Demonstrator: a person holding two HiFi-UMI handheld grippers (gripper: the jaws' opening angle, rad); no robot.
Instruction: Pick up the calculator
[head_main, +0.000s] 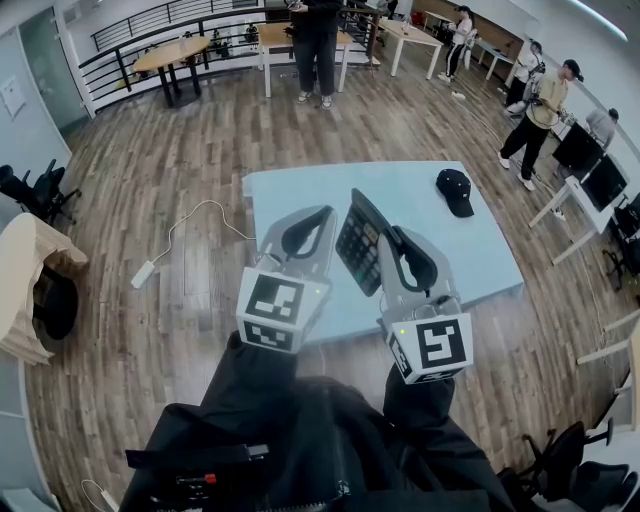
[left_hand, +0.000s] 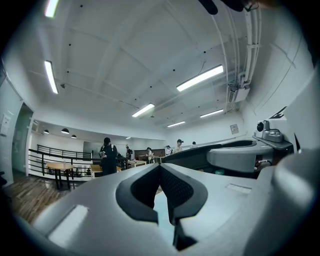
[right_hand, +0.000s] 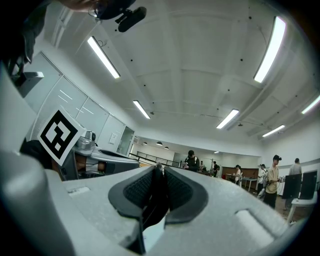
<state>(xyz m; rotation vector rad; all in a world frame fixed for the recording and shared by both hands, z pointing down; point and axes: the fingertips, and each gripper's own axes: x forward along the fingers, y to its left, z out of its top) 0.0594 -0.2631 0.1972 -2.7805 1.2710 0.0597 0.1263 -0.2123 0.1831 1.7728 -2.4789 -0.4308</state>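
Steep downward look over 2 grey handheld grippers, side by side above a pale blue table (head_main: 470, 260). Clamped in the right gripper (head_main: 392, 236): a slim dark calculator (head_main: 358, 243), lifted clear of the tabletop and tipped up on edge, with its grid of pale keys turned toward the left gripper (head_main: 318, 222). Long axis roughly in line with the right jaws, far end poking past the fingertips. In the right gripper view, only a thin black slab seen edge-on, pinched between 2 dotted black pads (right_hand: 180, 192).

Left gripper just beside the calculator, not touching it. Jaws pressed together on nothing, textured pads meeting at the tips in the left gripper view.

Shells of smooth matte grey plastic, rounded like a beak. At each rear, a cube of black-and-white square markers. Calculator flat, rigid and rectangular, probably hard plastic.

Judged from this: lift already made and nothing left to reach for. Any next move dependent on that 1 narrow pinch staying firm, with the empty left gripper nearest for support.

Elsewhere: a black cap (head_main: 455, 190) at the table's far side, and a white cable (head_main: 185, 225) on the wood-plank floor (head_main: 180, 150).
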